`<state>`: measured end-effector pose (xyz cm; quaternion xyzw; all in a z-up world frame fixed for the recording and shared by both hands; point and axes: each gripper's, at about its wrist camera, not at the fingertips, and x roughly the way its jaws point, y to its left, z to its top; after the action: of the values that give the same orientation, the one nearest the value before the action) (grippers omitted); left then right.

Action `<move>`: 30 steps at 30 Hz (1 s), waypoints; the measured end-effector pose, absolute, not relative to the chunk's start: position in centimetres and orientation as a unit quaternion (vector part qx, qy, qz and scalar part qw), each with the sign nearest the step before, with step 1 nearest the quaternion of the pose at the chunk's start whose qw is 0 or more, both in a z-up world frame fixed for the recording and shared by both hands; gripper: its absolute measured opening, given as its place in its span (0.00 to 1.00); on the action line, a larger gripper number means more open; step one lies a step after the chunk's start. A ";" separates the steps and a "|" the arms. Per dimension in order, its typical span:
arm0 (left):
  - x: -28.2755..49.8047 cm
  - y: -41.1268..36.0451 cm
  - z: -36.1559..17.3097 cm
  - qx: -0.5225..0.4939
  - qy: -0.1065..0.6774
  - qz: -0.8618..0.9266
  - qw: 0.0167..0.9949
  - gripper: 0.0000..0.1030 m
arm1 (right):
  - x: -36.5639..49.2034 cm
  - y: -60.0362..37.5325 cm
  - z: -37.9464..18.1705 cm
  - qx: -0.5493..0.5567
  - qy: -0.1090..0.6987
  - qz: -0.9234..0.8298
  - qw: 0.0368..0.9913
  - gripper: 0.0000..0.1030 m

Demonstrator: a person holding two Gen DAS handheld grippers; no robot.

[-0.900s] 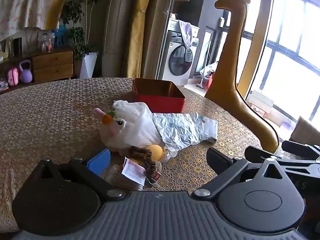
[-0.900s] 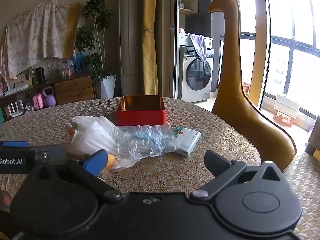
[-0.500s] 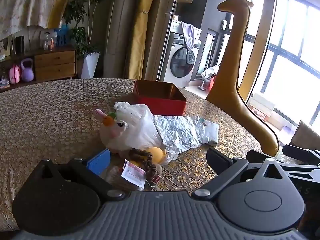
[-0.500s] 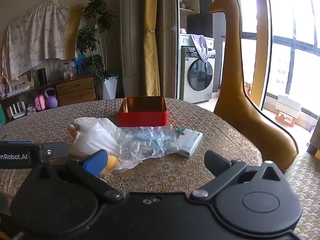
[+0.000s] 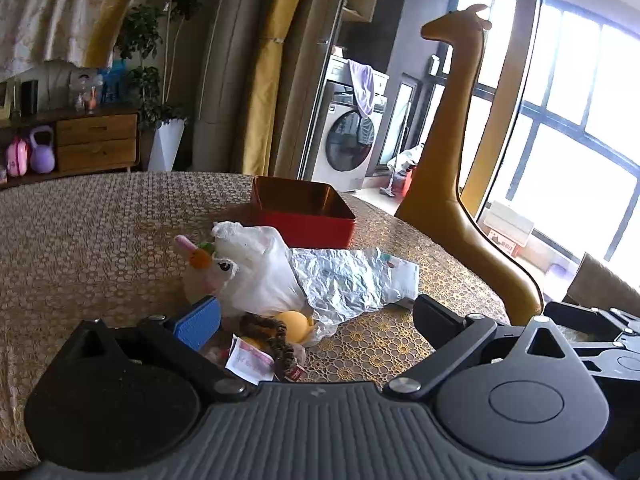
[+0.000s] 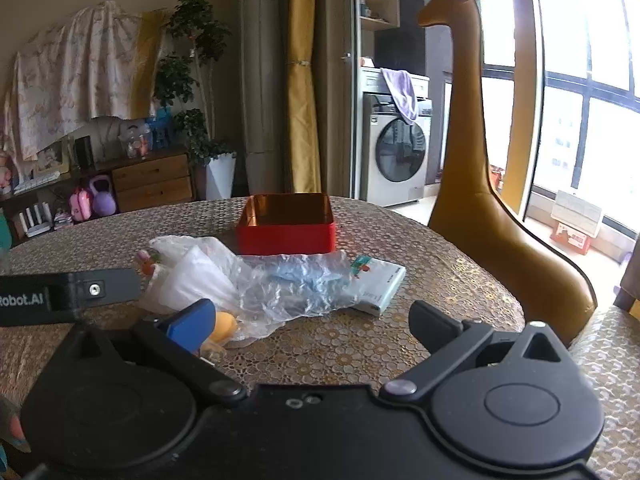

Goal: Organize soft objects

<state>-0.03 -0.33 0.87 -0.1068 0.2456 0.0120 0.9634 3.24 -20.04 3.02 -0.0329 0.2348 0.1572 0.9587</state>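
A heap of soft things lies mid-table: a white unicorn plush (image 5: 218, 270) half inside a white plastic bag (image 5: 262, 272), a crinkled clear bag (image 5: 340, 280), a yellow ball (image 5: 294, 324), a brown braided band (image 5: 276, 340) and a small pink-white packet (image 5: 250, 360). Behind the heap stands an open red box (image 5: 300, 210). My left gripper (image 5: 316, 324) is open just short of the heap, nothing between its fingers. In the right wrist view the same heap (image 6: 256, 284) and red box (image 6: 286, 224) lie ahead of my right gripper (image 6: 310, 320), also open and empty.
A white booklet (image 6: 382, 284) lies partly under the clear bag. A tall tan giraffe figure (image 6: 472, 160) stands beyond the table's right edge. The left gripper's arm (image 6: 68, 294) crosses the right view's left side. The patterned tablecloth (image 5: 80, 232) lies bare on the left.
Both views have shifted slightly toward the heap and tilted a little; the giraffe has drifted right in the left view. Nothing on the table has moved.
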 end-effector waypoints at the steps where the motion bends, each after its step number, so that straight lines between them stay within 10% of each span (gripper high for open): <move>1: 0.0 -0.4 0.9 -0.105 0.246 0.012 0.963 1.00 | 3.2 -20.0 3.1 -0.036 0.234 0.159 0.959 1.00; 30: -0.3 -0.2 1.1 -0.118 0.259 0.015 0.959 1.00 | 2.5 -21.1 3.9 -0.012 0.210 0.161 0.964 1.00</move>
<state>-0.29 -0.25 1.10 -0.1182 0.2590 0.0149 0.9585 2.49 -21.14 3.86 -0.0124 0.2101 0.1607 0.9643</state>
